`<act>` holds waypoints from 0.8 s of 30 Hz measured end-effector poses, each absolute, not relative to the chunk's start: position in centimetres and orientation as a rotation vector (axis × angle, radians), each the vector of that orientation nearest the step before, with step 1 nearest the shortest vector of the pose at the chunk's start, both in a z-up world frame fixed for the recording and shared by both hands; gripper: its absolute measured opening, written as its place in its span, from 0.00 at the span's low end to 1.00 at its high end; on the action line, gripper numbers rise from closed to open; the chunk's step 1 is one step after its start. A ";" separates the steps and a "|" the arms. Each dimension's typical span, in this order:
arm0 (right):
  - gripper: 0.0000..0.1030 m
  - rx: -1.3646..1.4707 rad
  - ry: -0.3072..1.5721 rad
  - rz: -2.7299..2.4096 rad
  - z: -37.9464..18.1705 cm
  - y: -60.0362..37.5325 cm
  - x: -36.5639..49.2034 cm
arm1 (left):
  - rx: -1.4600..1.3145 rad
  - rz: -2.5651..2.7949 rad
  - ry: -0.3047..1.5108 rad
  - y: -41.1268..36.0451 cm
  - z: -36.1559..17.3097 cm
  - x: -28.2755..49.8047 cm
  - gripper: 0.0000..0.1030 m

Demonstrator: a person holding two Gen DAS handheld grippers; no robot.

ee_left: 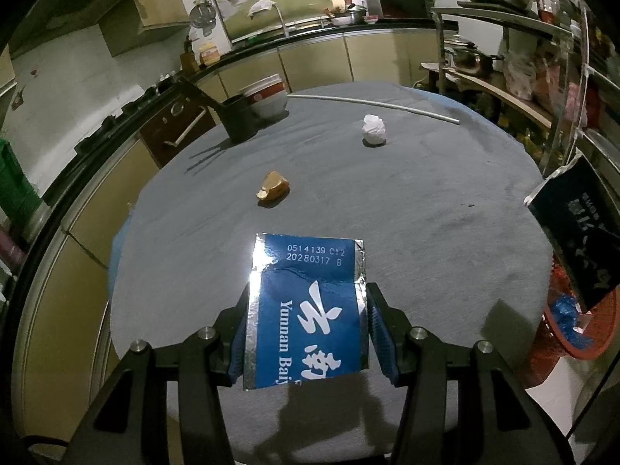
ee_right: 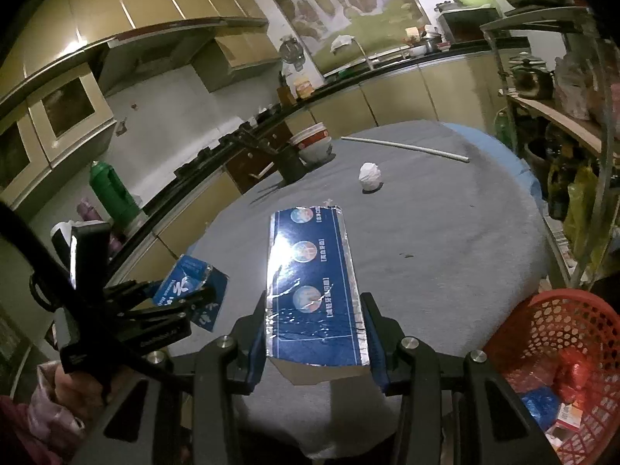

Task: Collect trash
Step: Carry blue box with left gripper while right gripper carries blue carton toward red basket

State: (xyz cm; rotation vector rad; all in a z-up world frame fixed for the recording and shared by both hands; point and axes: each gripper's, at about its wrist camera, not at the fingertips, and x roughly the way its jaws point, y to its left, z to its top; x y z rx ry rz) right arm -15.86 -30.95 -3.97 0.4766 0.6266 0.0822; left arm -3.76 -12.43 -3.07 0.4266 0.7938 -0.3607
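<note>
1. Left gripper: I have its pads clamped on the sides of a blue box piece, white lettering and a printed date code on top, foil edges showing. The piece is held above the table, clear of the cloth. From the right wrist view I see the same gripper at the left, carrying its blue piece over the table edge.

2. Right gripper: closed on a long dark-blue box with three round pictures on its face and foil borders, gripped by its long sides near the near end. It is lifted off the table. In the left wrist view I see this box at the right edge, over the basket side.

3. Basket: red mesh, on the floor just beside the table at the right, with red and blue wrappers inside. Also in the left wrist view.

4. Paper ball: white, crumpled, on the cloth toward the far side; in the other view.

5. Peel scrap: yellow-brown, on the cloth mid-table, well apart from the ball.

6. White rod: lying across the far edge of the table.

7. Bowls: stacked at the far left, touching a black holder.
</note>
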 end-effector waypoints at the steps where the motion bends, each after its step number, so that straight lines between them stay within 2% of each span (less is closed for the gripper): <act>1: 0.44 0.476 0.624 0.079 -3.9 -31.0 -16.0 | 0.428 -0.365 0.794 -12.6 -3.0 -3.8 0.53; 24: 0.44 0.502 0.619 0.037 -4.0 -32.3 -18.1 | 0.474 -0.408 0.786 -15.1 -3.2 -4.9 0.53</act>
